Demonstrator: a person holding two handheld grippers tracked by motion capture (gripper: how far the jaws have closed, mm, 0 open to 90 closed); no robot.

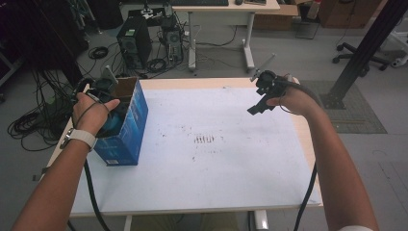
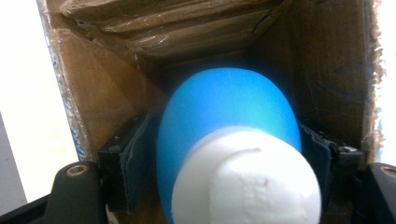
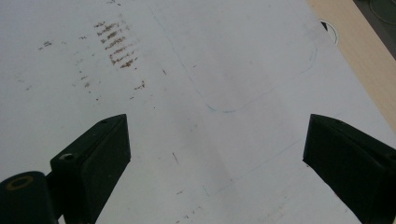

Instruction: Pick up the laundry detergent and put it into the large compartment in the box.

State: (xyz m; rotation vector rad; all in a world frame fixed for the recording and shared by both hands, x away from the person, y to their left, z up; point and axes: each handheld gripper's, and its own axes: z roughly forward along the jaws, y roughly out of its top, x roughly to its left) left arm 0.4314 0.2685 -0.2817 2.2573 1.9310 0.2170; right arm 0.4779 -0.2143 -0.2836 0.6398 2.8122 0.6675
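Observation:
A blue cardboard box [image 1: 129, 129] stands open-topped at the table's left side, its brown inside [image 2: 107, 98] showing in the left gripper view. My left gripper [image 2: 224, 161] reaches down into it, the hand [image 1: 94, 113] over its rim. A smooth blue rounded object with a white end [image 2: 229, 116] sits between the black pads [image 2: 133, 161], which flank it without clearly pressing. My right gripper [image 1: 255, 107] hovers above the table's far right, wide open over the white sheet [image 3: 215, 154], with nothing between its jaws.
A white sheet [image 1: 216, 159] with brown smudges [image 1: 204, 139] covers the wooden table [image 1: 308, 144]. Beyond it on the floor are a computer tower [image 1: 132, 41], tangled cables [image 1: 29, 122], a desk [image 1: 221, 9] and an office chair base [image 1: 358, 55].

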